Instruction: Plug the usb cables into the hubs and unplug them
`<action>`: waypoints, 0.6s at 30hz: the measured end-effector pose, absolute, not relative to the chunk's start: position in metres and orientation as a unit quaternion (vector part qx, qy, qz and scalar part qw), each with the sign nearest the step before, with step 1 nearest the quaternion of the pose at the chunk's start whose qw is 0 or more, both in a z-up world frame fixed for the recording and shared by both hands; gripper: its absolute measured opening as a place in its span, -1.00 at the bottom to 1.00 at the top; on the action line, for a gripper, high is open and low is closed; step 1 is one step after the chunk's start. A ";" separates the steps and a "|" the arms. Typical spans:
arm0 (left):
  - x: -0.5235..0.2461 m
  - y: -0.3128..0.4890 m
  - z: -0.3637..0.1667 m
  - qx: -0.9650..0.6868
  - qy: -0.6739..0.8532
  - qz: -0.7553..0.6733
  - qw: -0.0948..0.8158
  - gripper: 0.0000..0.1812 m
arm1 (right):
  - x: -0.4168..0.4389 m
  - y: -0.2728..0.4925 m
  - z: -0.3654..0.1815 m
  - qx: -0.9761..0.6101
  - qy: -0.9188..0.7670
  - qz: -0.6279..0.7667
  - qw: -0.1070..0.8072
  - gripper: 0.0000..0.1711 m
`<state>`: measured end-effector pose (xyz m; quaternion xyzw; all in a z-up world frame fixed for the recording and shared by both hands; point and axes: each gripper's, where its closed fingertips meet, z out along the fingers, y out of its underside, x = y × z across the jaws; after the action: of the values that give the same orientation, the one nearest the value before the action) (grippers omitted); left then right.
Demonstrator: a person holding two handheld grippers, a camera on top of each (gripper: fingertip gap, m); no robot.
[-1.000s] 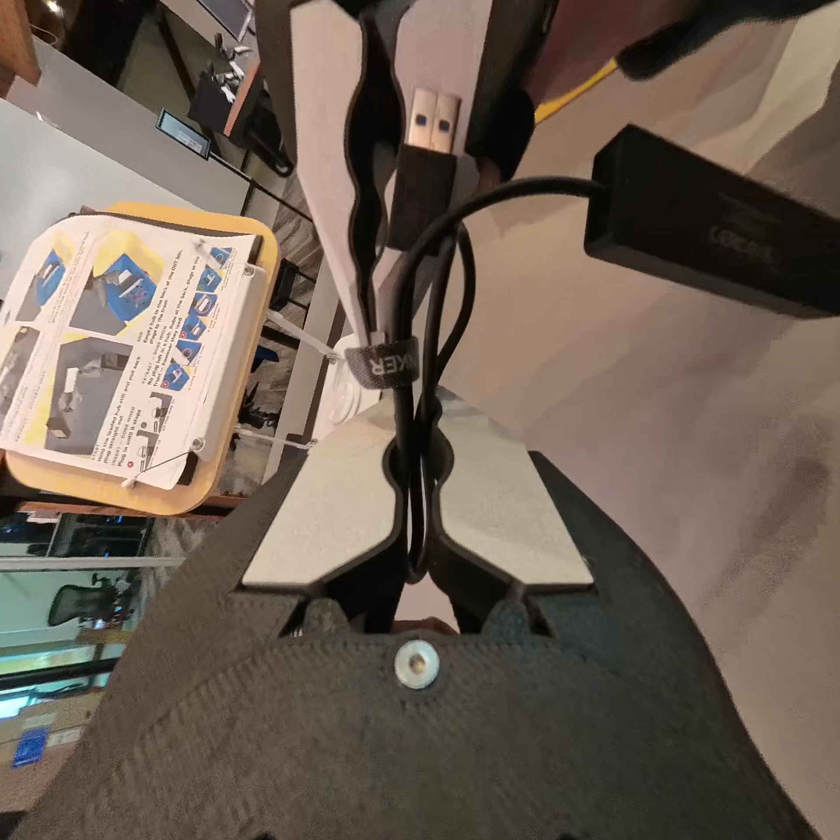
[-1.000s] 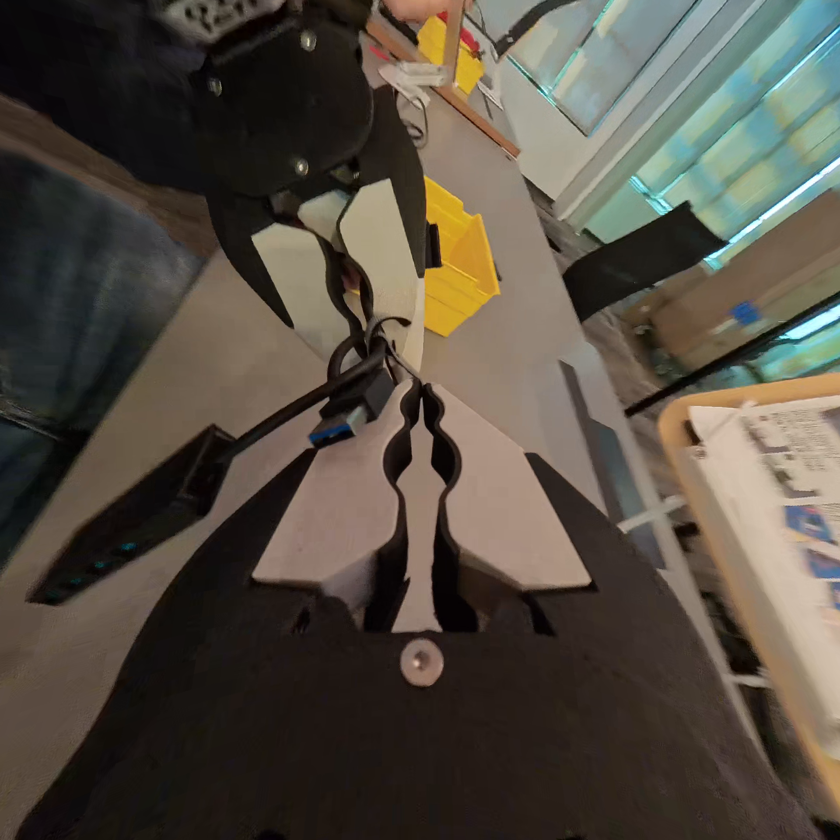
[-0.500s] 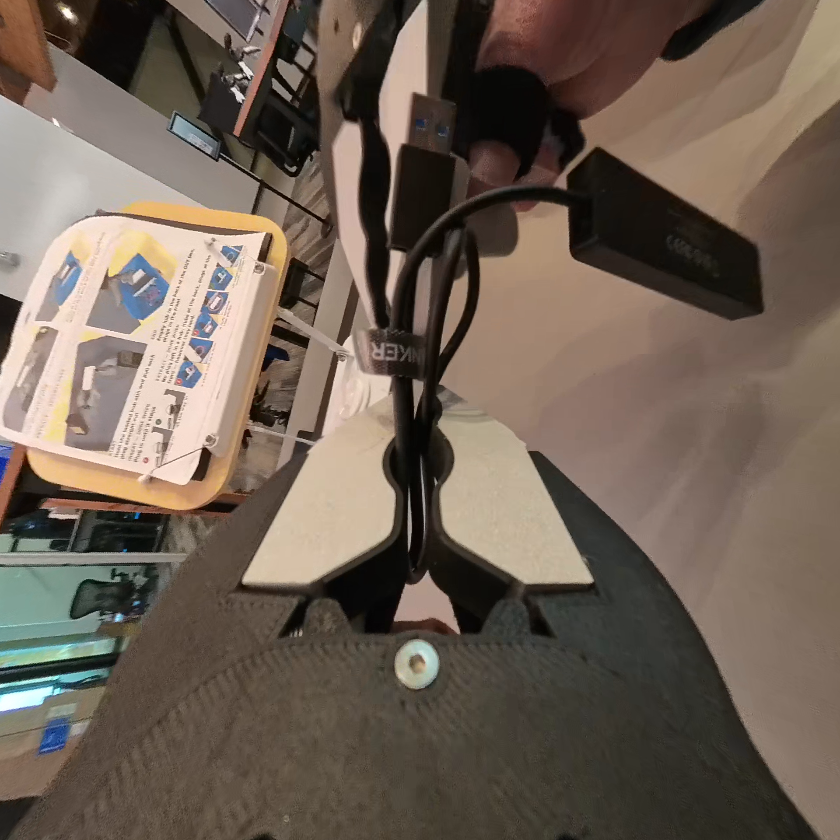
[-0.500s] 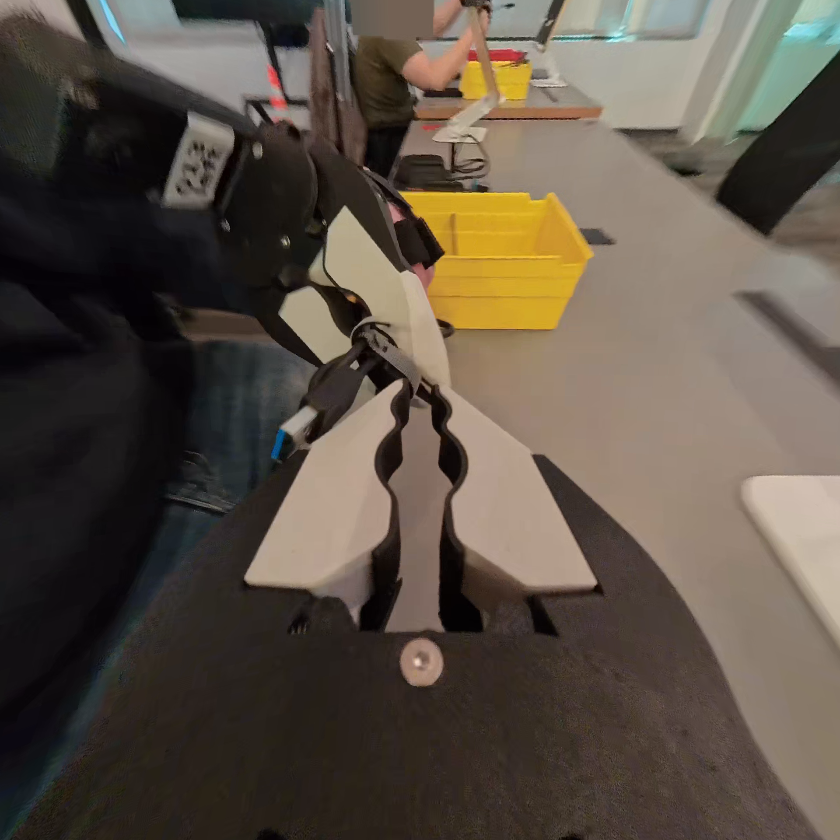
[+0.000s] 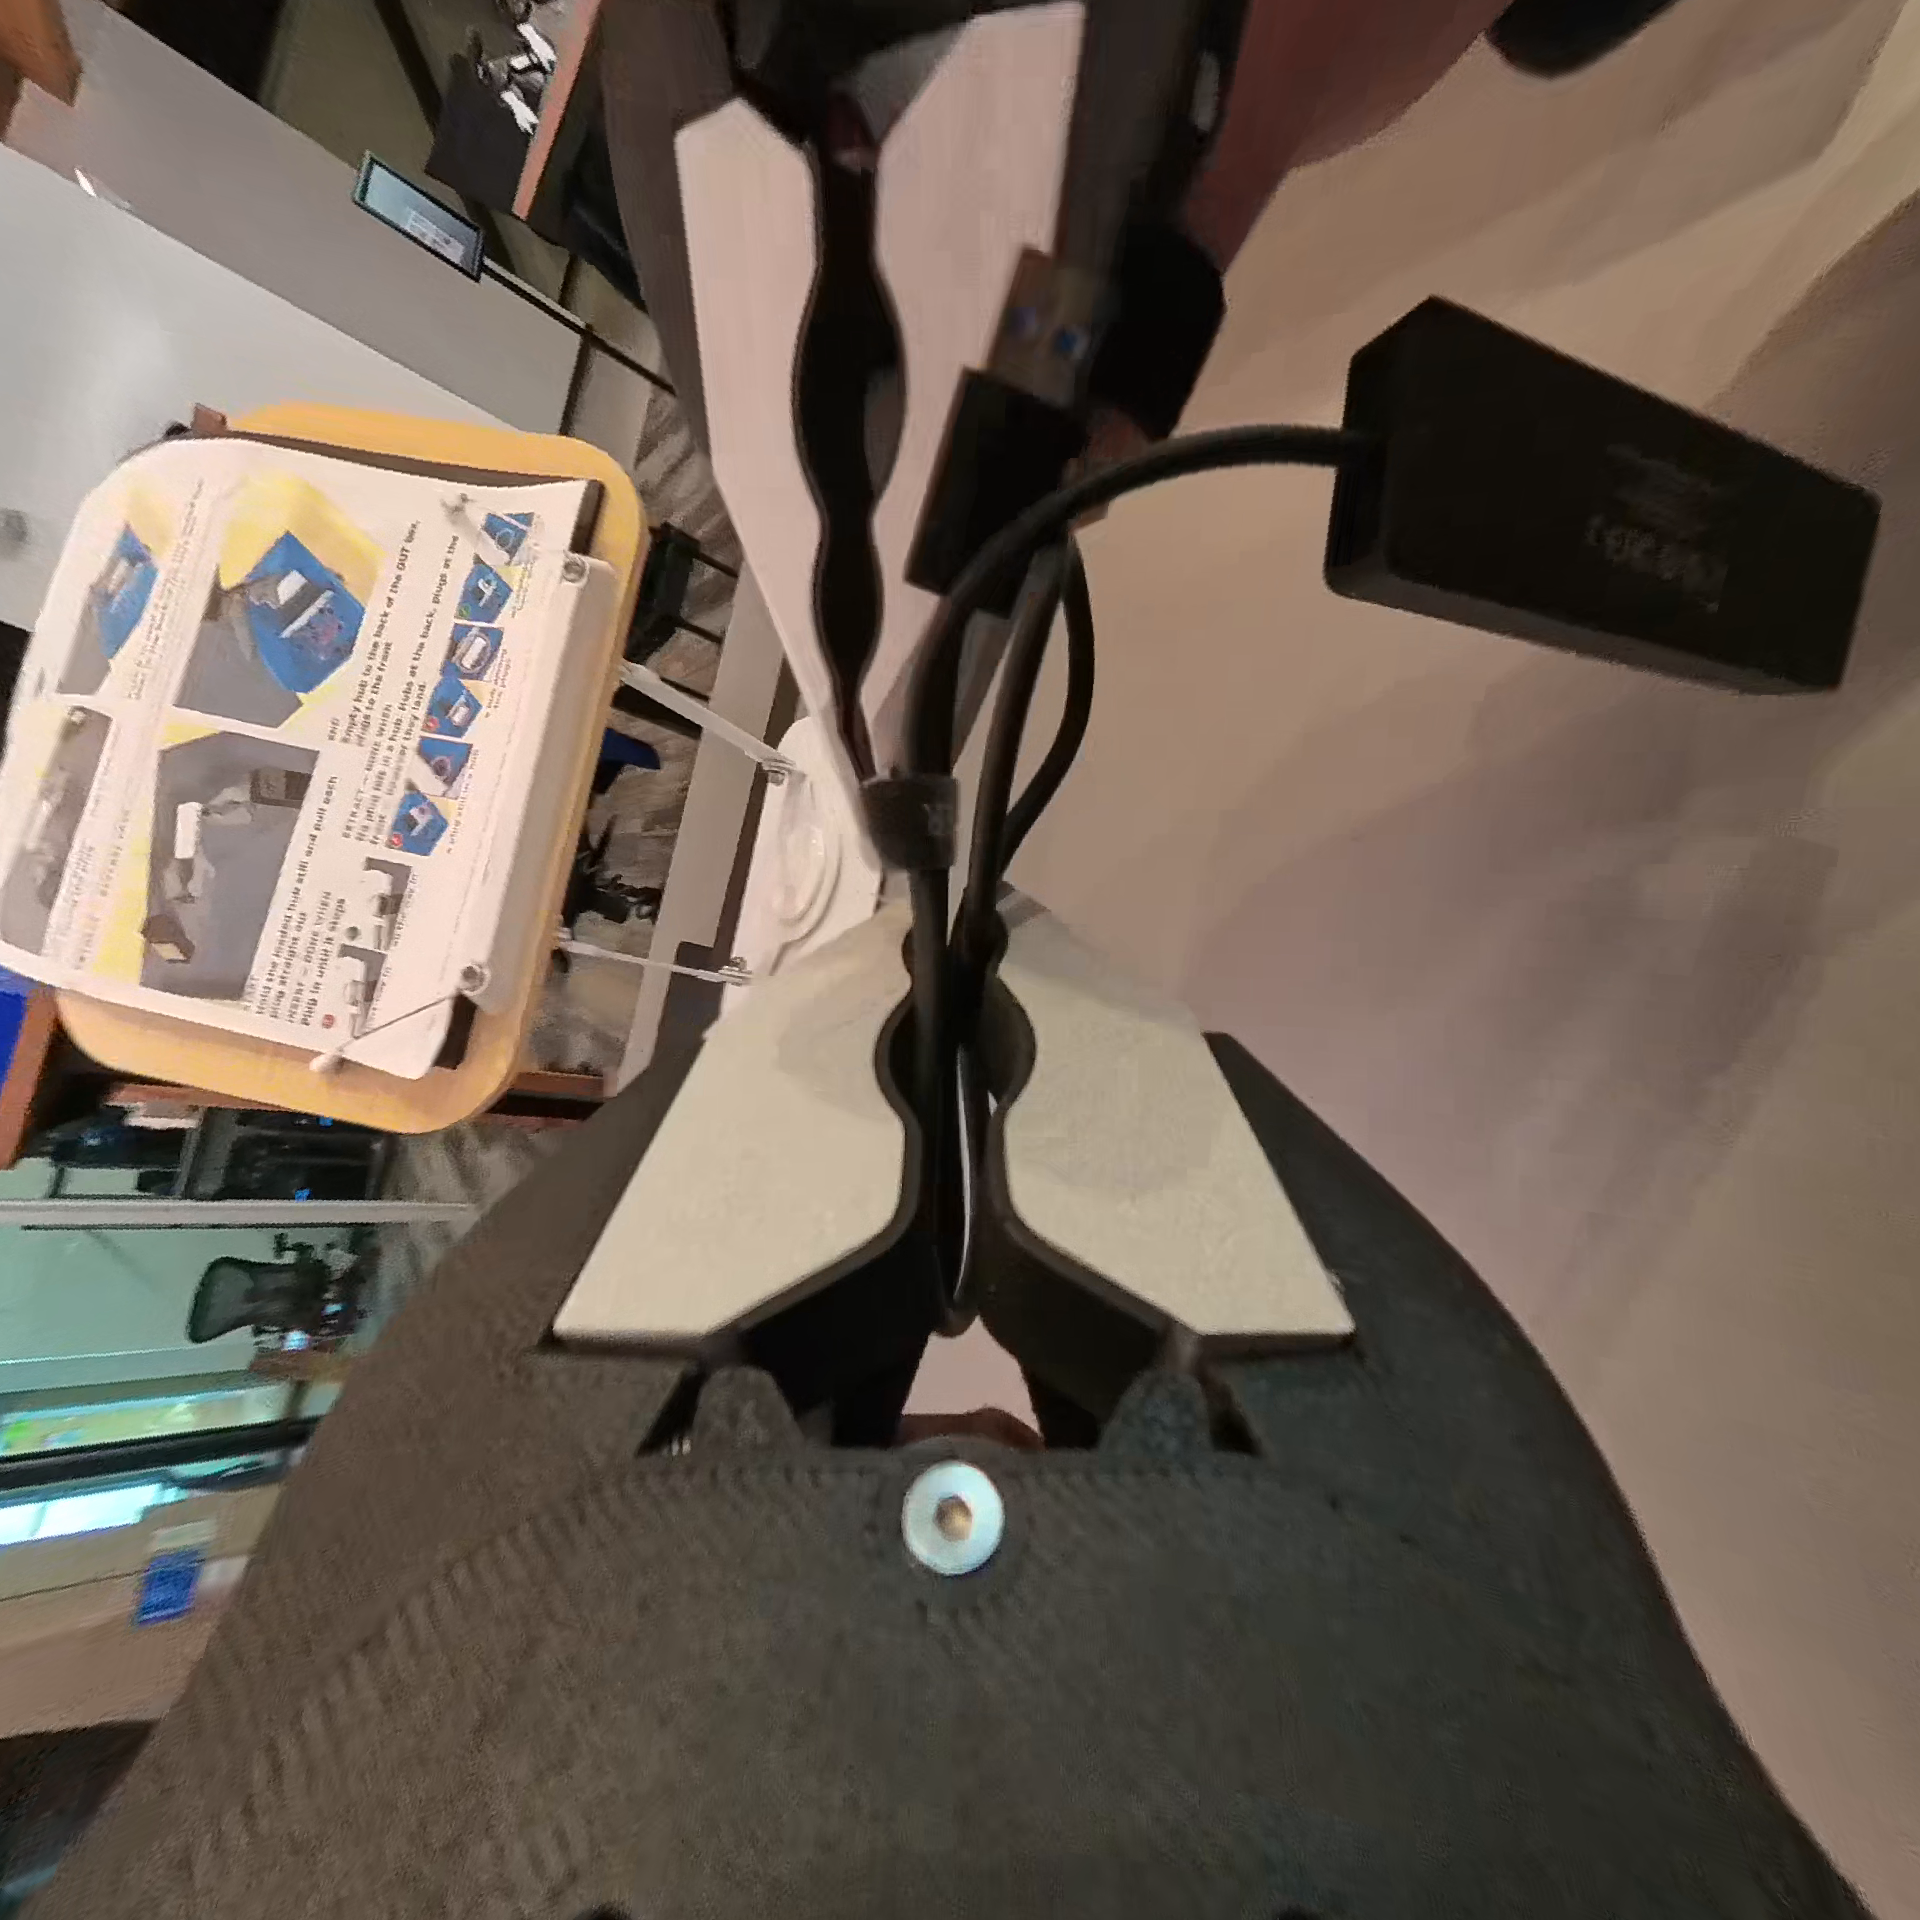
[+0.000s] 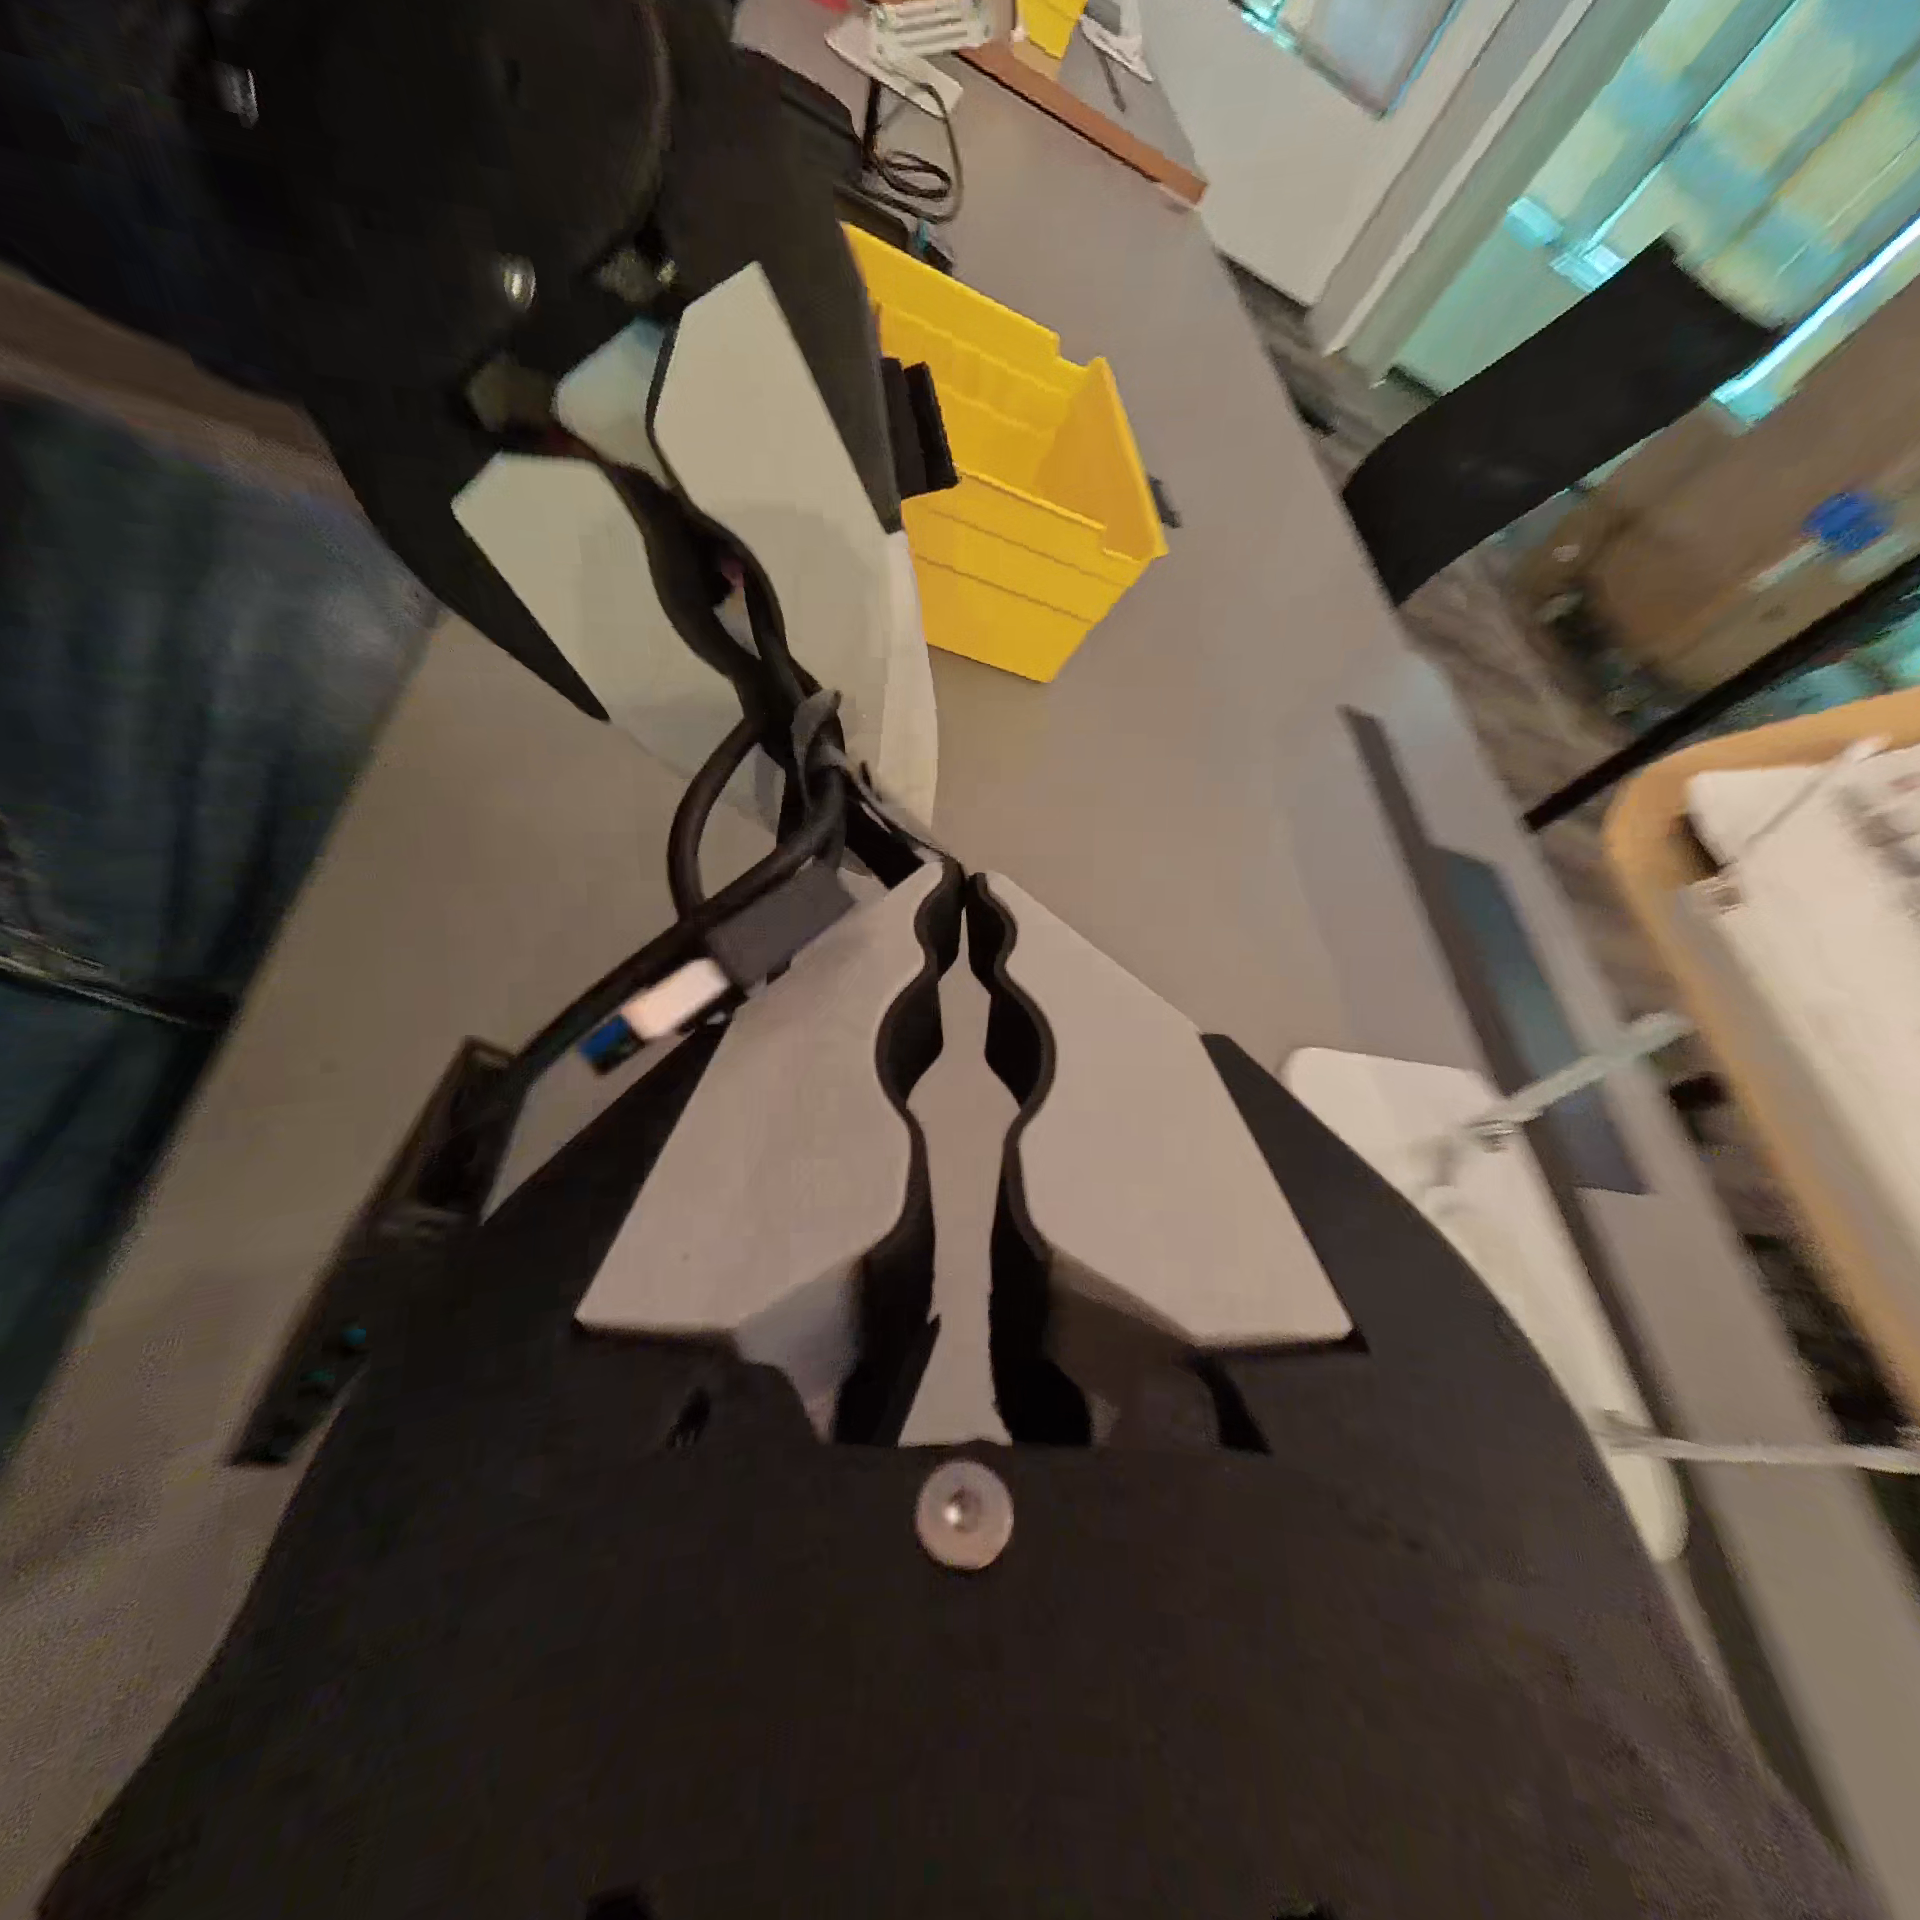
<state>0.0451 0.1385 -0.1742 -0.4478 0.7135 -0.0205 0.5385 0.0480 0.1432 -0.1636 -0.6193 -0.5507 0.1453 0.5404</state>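
Note:
My left gripper (image 5: 956,935) is shut on the looped black cable (image 5: 940,1039) of a black USB hub (image 5: 1600,509), holding it above the table. The hub hangs to the right. The cable's USB plug (image 5: 997,457) points away from me. A black strap (image 5: 914,821) binds the loops just beyond my fingertips. In the right wrist view, my right gripper (image 6: 961,883) is shut, and the strap's thin loose end (image 6: 883,831) runs into its tips. That view also shows the left gripper's fingers (image 6: 769,582), the plug (image 6: 686,997) and the hub (image 6: 395,1247).
A yellow bin (image 6: 997,499) stands farther along the grey table (image 6: 1143,727). A printed sheet on a wooden board (image 5: 291,727) is held up by a white stand (image 6: 1455,1143) at the table's edge. A person's legs in jeans (image 6: 156,727) are at the left. Less than 4 cm separates the two grippers' tips.
My right gripper opened a little, then shut again at the strap's loose end. The right wrist view swung round. My left gripper kept its hold on the cable, and the hub swung slightly.

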 end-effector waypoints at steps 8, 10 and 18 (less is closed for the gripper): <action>0.048 0.123 -0.171 -0.467 0.710 -0.137 0.509 -0.97 | 0.056 0.148 -0.164 -0.540 -0.625 -0.014 0.564 -1.00; 0.047 0.123 -0.170 -0.471 0.703 -0.161 0.508 -0.97 | 0.053 0.143 -0.170 -0.538 -0.637 0.016 0.551 -1.00; 0.047 0.127 -0.168 -0.487 0.688 -0.186 0.505 -0.98 | 0.050 0.140 -0.178 -0.564 -0.610 0.144 0.538 -1.00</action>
<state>0.0469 0.1275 -0.1681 -0.4873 0.6880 -0.1855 0.5047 0.0497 0.1396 -0.1782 -0.5635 -0.6099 0.1444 0.5382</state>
